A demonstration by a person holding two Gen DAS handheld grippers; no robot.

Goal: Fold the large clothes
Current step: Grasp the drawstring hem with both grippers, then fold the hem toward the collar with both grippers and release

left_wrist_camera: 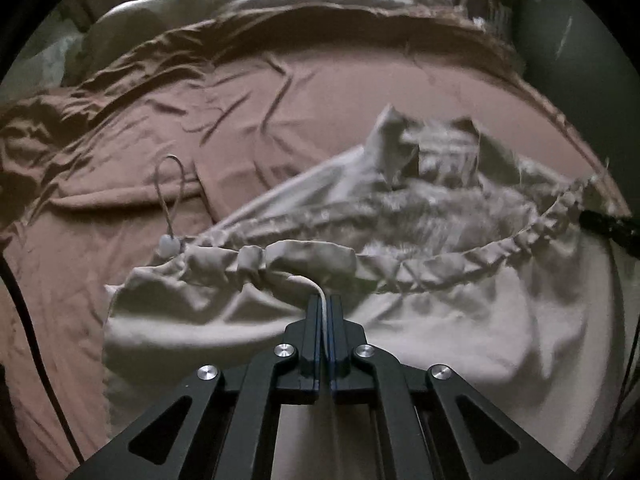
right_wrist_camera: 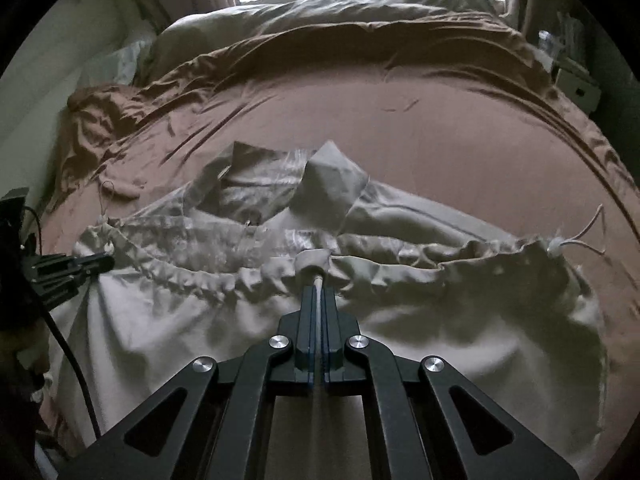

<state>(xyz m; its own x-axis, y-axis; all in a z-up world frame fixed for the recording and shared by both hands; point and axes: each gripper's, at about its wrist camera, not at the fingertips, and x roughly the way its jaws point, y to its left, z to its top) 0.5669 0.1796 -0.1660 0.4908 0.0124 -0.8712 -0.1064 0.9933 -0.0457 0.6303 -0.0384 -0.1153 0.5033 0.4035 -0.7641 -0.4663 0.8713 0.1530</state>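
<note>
A large beige garment (left_wrist_camera: 460, 320) with a gathered drawstring hem lies spread on a brown bed sheet (left_wrist_camera: 320, 92); it also shows in the right wrist view (right_wrist_camera: 460, 320). My left gripper (left_wrist_camera: 325, 300) is shut on the gathered hem near its left end. My right gripper (right_wrist_camera: 318, 290) is shut on the same hem further right. The hem is lifted and stretched between them. The collar (right_wrist_camera: 320, 180) points away from me. The left gripper's tip shows in the right wrist view (right_wrist_camera: 96, 262), and the right gripper's tip in the left wrist view (left_wrist_camera: 600, 222).
A drawstring loop with a toggle (left_wrist_camera: 170, 240) lies on the sheet at the hem's left end; another cord end (right_wrist_camera: 580, 236) sticks out at the right. Rumpled bedding (right_wrist_camera: 320, 12) lies at the far side. A black cable (right_wrist_camera: 68, 356) hangs at left.
</note>
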